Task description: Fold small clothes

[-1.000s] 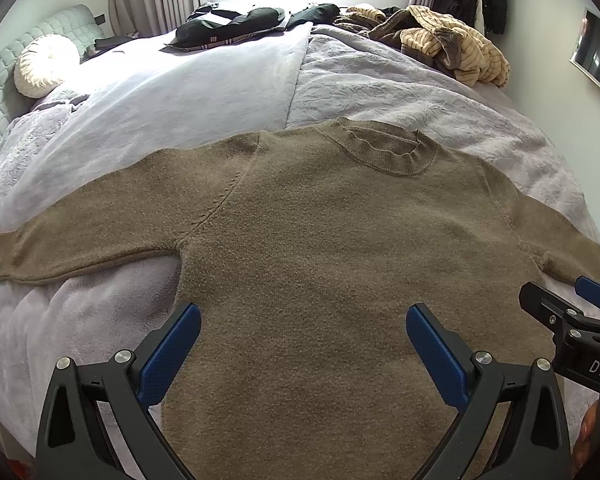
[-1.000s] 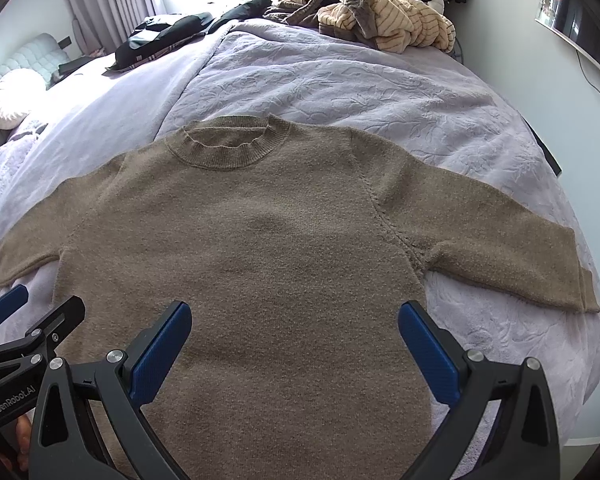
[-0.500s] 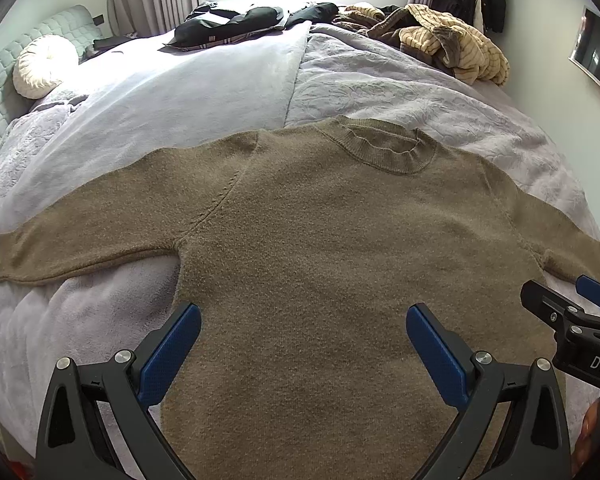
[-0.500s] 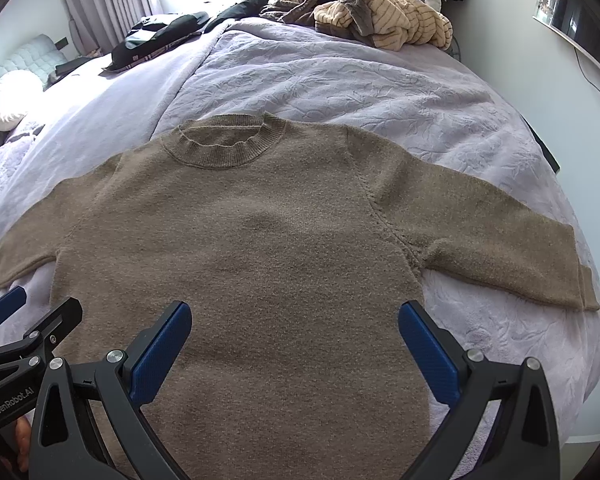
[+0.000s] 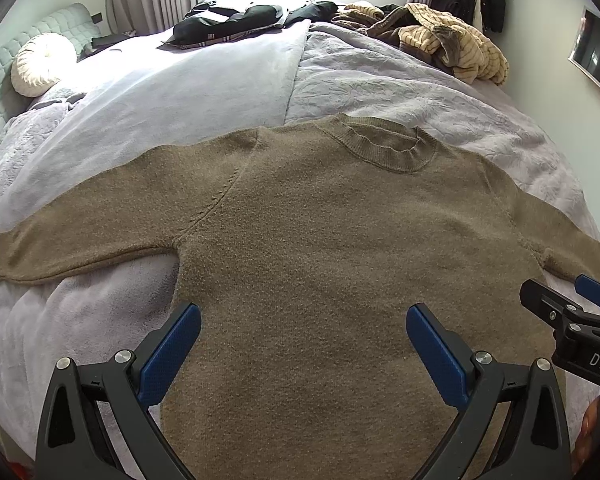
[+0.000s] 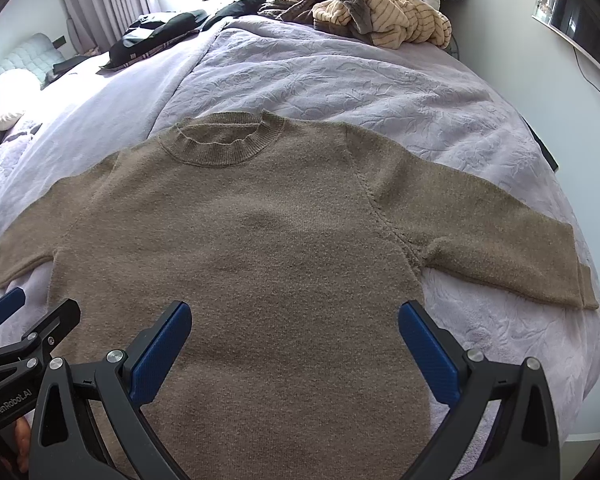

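Observation:
A brown knit sweater point(image 5: 332, 248) lies flat and face up on the bed, collar away from me, both sleeves spread sideways; it also shows in the right wrist view point(image 6: 252, 248). My left gripper point(image 5: 303, 354) hangs open above the sweater's lower body, holding nothing. My right gripper point(image 6: 295, 352) is open too, above the lower body a little to the right, and empty. Each gripper shows at the edge of the other's view: the right one point(image 5: 568, 312) and the left one point(image 6: 24, 320).
The lilac quilted bedspread point(image 5: 400, 92) covers the bed. A pile of tan striped and brown clothes point(image 5: 440, 36) and dark garments point(image 5: 240, 20) lie at the far edge near the window. A round white cushion point(image 5: 40, 64) sits by the headboard at left. A wall screen point(image 5: 596, 60) hangs at right.
Both grippers have drifted very slightly; the sweater lies as before and both stay open.

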Demonstrator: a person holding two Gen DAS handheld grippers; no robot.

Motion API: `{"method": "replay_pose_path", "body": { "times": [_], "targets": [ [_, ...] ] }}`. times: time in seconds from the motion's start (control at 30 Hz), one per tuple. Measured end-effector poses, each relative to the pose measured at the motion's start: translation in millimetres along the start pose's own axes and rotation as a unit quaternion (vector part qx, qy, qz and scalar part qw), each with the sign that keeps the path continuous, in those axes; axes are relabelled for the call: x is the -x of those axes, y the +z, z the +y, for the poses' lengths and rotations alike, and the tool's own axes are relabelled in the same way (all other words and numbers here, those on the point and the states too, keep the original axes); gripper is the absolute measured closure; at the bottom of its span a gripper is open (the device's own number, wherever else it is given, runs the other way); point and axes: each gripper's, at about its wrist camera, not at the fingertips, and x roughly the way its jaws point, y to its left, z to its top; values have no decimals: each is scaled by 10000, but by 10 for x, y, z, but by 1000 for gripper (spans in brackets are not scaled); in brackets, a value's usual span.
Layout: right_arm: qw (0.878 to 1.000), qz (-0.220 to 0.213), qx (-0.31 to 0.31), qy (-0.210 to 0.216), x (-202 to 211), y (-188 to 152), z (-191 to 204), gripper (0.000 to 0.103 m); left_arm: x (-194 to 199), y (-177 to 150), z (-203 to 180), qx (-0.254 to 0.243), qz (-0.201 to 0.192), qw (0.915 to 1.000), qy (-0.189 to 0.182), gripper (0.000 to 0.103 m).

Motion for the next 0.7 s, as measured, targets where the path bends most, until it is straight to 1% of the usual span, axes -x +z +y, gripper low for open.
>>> {"method": "replay_pose_path", "body": {
  "times": [0.27, 0.7],
  "targets": [
    [10000, 53, -13, -10, -35, -19, -11, 0, -27, 5, 22, 1, 45, 10000, -75, 0],
    [9997, 170, -16, -167, -86, 8, 47, 0, -106, -1, 37, 20, 127, 9996, -237, 0]
  ]
}}
